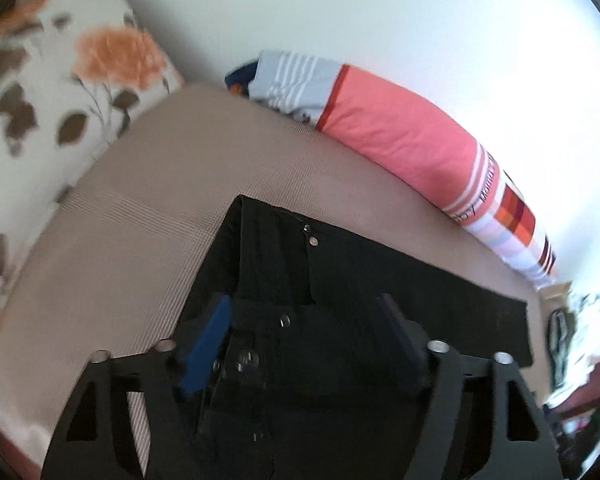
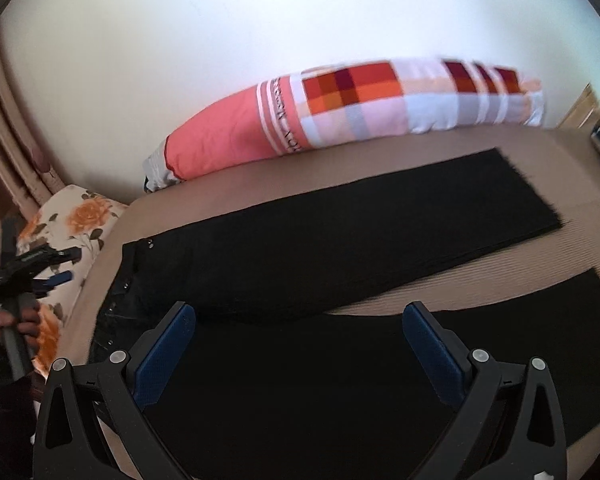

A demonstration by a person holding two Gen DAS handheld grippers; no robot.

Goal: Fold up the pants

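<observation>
The left gripper [image 1: 304, 312], black plastic with flat blue rubber pads, hangs spread over the waistband of the black denim pants [image 1: 340, 292], with cloth lying under the gap; its pads [image 1: 208, 344] do not visibly press on it. The right gripper [image 2: 300, 320], of the same build, is spread wide above the near leg, pinching nothing.

The pants [image 2: 340, 232] lie flat on the bed [image 2: 440, 284], waist toward the flowered pillow, the two legs parted in a narrow V with frayed, raw-cut hems. The fabric is matt and heavy; small round metal buttons and rivets shine along the open fly and the waistband.

The bed wears a beige cover with a fine ribbed weave. At its head lies a white pillow printed with orange roses and brown leaves [image 2: 80, 216]. Along the pale wall rests a long bolster [image 2: 340, 108], coral at one end, with white stripes and orange-red checks; a band of lettering runs across it, too blurred to read fully.
</observation>
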